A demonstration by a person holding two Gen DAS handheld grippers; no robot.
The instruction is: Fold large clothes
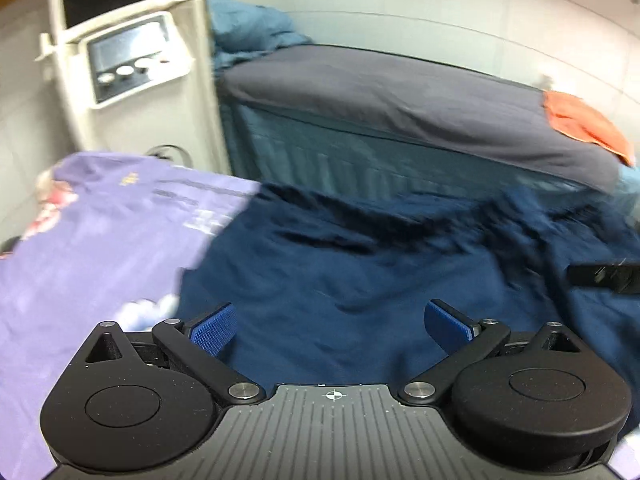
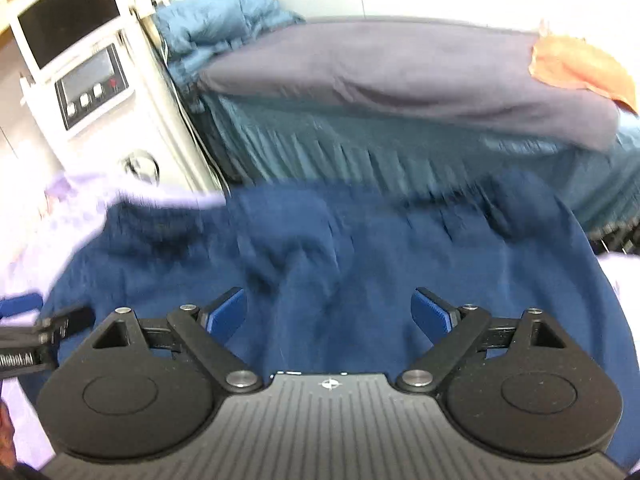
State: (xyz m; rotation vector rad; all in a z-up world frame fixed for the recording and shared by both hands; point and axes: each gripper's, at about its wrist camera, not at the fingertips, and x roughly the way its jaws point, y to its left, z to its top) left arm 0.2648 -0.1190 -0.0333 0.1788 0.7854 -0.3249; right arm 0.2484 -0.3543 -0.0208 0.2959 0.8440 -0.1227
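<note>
A large dark blue garment (image 1: 360,264) lies spread and wrinkled over a lilac printed sheet (image 1: 100,232). My left gripper (image 1: 330,326) hovers over its near part, open, with nothing between its blue pads. In the right wrist view the same blue garment (image 2: 360,264) fills the middle. My right gripper (image 2: 330,314) stands open above it, its blue pads wide apart and empty. The left gripper's black tip (image 2: 48,328) shows at the left edge of the right wrist view. The right gripper's tip (image 1: 608,276) shows at the right edge of the left wrist view.
Behind the garment stands a bed with a grey blanket (image 1: 400,96), a teal skirt (image 1: 360,160), a blue duvet (image 1: 248,28) and an orange cloth (image 1: 584,120). A white machine with a screen and buttons (image 1: 128,64) stands at the back left.
</note>
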